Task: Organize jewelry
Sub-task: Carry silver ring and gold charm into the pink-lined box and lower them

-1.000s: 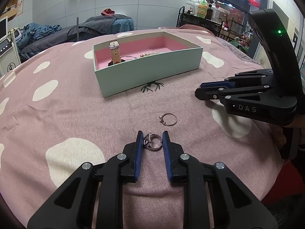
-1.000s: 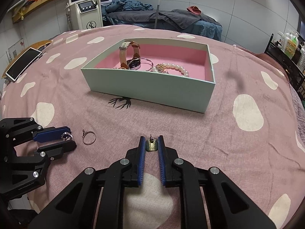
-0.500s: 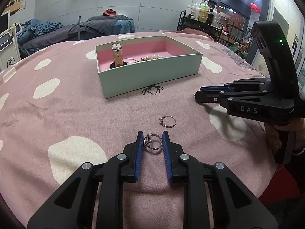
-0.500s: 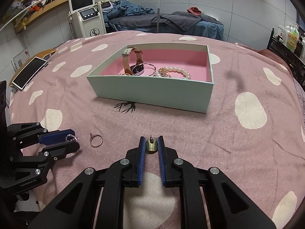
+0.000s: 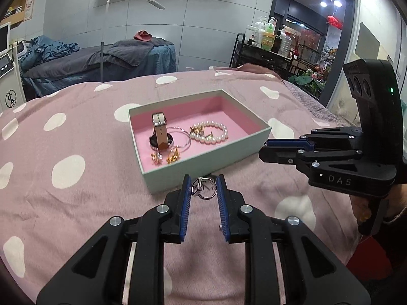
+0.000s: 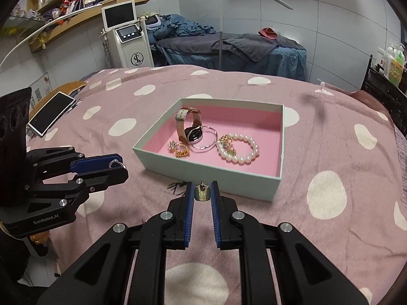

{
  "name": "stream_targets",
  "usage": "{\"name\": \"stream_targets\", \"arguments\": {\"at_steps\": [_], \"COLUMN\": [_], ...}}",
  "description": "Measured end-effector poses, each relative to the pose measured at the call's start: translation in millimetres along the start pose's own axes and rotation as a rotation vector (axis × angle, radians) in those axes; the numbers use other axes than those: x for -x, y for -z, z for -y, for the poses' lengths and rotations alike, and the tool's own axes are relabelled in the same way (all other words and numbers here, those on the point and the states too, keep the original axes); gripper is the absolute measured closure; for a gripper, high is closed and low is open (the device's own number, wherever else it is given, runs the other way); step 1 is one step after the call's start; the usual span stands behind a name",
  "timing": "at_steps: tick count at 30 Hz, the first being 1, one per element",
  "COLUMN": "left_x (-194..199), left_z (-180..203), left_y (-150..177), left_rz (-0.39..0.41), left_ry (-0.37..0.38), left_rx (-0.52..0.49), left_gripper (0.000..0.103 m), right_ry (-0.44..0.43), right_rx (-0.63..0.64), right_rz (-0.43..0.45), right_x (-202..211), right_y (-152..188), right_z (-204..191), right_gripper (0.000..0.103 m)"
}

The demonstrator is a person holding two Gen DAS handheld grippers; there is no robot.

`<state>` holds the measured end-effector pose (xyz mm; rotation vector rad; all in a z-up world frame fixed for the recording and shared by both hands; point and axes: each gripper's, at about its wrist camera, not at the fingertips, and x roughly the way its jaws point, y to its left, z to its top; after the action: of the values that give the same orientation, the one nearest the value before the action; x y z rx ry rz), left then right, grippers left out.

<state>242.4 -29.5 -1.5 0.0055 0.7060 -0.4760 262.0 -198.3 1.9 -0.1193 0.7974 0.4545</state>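
**Both grippers loaded, short of the box**

Pink spotted bedspread (image 6: 330, 152), mint box (image 6: 211, 178) with pink lining on top. Inside: strap watch (image 6: 190, 129), pearl bracelet (image 6: 241, 150). Left gripper (image 5: 203, 190) pinches a silver ring (image 5: 202, 189) just before the box wall. Right gripper (image 6: 202, 193) clamps a small gold earring (image 6: 202, 193), likewise outside.

Beauty salon: treatment bed (image 6: 229, 48), facial machine (image 6: 127, 35), lotion bottles (image 5: 269, 35).

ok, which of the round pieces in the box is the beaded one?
The pearl bracelet at the right of the box. It is a loop of white beads; the thin silver bangle beside it is plain wire.
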Motion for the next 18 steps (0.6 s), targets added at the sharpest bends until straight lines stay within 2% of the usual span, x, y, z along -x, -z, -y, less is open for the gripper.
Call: {"name": "stream_targets", "arguments": {"at_steps": [3,9,18], "left_x": [-9.3,-45.6,-93.9], "left_z": [-6.5,-14.5,-17.7], "left_y": [-20.6,-48.1,-55.3], "left_rz": [0.0,-0.068,-0.17], "left_ry": [0.018,0.048,0.033], "left_rx": [0.015,0.025,0.0], "left_gripper": [0.082,0.082,0.082], "right_ry": [0.012,0.045,0.047], "right_rx": [0.004,0.009,-0.04], "right_rz": [0.001,-0.022,-0.095], "right_x": [-5.4,-25.1,-63.7], "right_y": [-15.0,-36.6,-54.7], "right_z": [4.5,14.8,32.4], "right_gripper": [0.09,0.09,0.09]}}
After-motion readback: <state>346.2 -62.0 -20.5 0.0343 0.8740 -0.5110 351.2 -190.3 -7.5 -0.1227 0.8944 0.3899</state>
